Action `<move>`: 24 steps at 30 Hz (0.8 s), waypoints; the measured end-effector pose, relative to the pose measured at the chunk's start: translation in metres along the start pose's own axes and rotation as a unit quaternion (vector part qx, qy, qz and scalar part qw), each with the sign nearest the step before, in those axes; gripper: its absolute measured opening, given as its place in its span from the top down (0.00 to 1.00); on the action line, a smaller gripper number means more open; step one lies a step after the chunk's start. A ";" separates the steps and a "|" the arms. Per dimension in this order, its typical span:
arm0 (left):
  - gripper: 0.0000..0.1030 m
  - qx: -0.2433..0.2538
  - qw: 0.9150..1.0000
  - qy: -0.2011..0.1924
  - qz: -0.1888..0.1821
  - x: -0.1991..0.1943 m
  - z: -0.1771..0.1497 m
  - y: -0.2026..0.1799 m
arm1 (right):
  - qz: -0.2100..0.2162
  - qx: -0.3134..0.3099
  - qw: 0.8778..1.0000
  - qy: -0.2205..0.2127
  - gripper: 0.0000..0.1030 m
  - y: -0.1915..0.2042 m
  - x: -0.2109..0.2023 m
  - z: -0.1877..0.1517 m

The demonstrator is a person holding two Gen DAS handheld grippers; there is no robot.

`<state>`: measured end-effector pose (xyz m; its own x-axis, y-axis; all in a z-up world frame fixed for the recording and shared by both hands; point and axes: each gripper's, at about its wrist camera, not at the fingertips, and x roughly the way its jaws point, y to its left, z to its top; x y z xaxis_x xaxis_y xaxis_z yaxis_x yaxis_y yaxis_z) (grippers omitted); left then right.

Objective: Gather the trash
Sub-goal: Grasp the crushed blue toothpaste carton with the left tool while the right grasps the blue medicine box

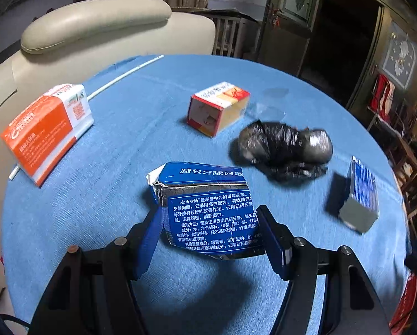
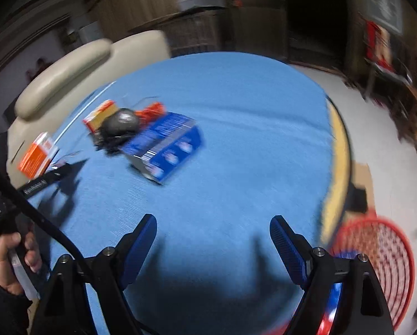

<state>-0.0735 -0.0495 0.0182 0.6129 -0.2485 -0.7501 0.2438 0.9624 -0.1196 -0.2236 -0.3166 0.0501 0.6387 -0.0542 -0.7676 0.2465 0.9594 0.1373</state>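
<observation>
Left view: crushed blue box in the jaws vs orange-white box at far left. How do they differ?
The blue box is crumpled and torn at one end; the orange-white box keeps its shape. The blue box sits between the left gripper's fingers; the orange-white box lies free on the blue tablecloth, over a white stick. Both are printed cardboard cartons.

The tablecloth [image 1: 119, 145] is plain blue. The torn carton [image 1: 208, 212] is dark blue and silver with white print. One box [image 1: 48, 131] is orange and white, another [image 1: 218, 107] red, yellow and white. The crumpled bag [image 1: 285, 148] is glossy black. A red-and-white patterned basket [image 2: 381, 262] shows.
</observation>
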 end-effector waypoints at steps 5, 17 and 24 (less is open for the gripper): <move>0.34 0.006 1.000 0.007 0.005 0.009 -0.007 0.000 | 0.024 -0.104 0.994 -0.002 0.16 0.041 0.021 0.029; 0.35 0.007 1.000 0.016 0.009 0.016 -0.006 -0.003 | 0.031 0.015 0.999 0.024 0.16 0.056 0.059 0.054; 0.35 0.006 1.000 0.015 0.007 0.016 -0.006 -0.002 | -0.049 0.050 0.998 -0.010 0.16 0.081 0.079 0.074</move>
<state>-0.0688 -0.0552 0.0025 0.5930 -0.2315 -0.7712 0.2441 0.9644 -0.1018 -0.0990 -0.2638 0.0471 0.6226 -0.1529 -0.7674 0.3791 0.9169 0.1249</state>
